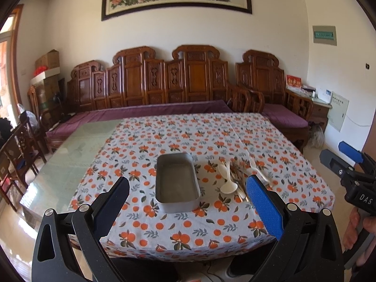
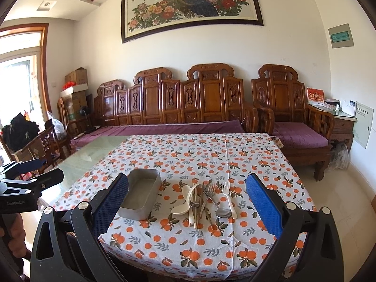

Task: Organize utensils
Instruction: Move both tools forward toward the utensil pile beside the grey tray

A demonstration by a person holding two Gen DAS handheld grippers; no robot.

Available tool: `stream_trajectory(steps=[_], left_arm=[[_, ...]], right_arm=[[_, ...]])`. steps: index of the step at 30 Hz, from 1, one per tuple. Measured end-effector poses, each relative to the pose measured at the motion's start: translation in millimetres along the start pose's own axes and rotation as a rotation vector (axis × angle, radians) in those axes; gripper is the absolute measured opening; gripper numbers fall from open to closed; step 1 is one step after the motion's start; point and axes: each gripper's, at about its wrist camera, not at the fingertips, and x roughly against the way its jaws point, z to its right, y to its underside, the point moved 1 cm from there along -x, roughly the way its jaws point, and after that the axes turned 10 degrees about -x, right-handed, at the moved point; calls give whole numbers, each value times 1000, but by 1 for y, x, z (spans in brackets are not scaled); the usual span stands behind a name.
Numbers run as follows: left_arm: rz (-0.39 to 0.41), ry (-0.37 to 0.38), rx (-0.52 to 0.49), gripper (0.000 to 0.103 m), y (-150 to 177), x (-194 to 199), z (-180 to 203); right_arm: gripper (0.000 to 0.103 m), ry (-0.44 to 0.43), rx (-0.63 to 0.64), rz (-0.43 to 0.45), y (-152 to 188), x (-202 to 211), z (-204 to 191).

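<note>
A table covered with an orange-print tablecloth fills the middle of both views, its left part left bare as a glass tabletop. Near the front edge of the cloth sits a grey metal tray, rectangular with rounded corners and nothing inside it. Just to its right lies a loose pile of utensils: a cream spoon nearest the tray, a metal spoon, a metal fork, a pale plastic fork on the far right of the heap, and several thin sticks crossing among them. The pile rests on the cloth beside the tray, not touching it as far as the right wrist view shows. The left gripper hangs above the near table edge with its tongs spread wide, the tray showing between them, and nothing is held. The right gripper is likewise spread wide and empty, with the pile framed between its blue-padded fingers. Each gripper appears at the edge of the other's view, with a hand on the right one's handle. Beyond the table stands a carved wooden bench with purple cushions, and a peacock painting hangs on the wall.
</note>
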Motion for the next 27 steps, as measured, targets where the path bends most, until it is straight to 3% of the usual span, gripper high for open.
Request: stream_trajectory(steps=[7, 20, 27], left_arm=[[-63, 46, -32, 96, 7, -44, 5], [-156, 141, -107, 96, 15, -115, 25], [-195, 197, -109, 92, 14, -152, 40]], right_arm=[[92, 3, 4, -66, 13, -45, 23], [54, 36, -26, -215, 37, -130, 69], [49, 61, -12, -281, 43, -165, 87]])
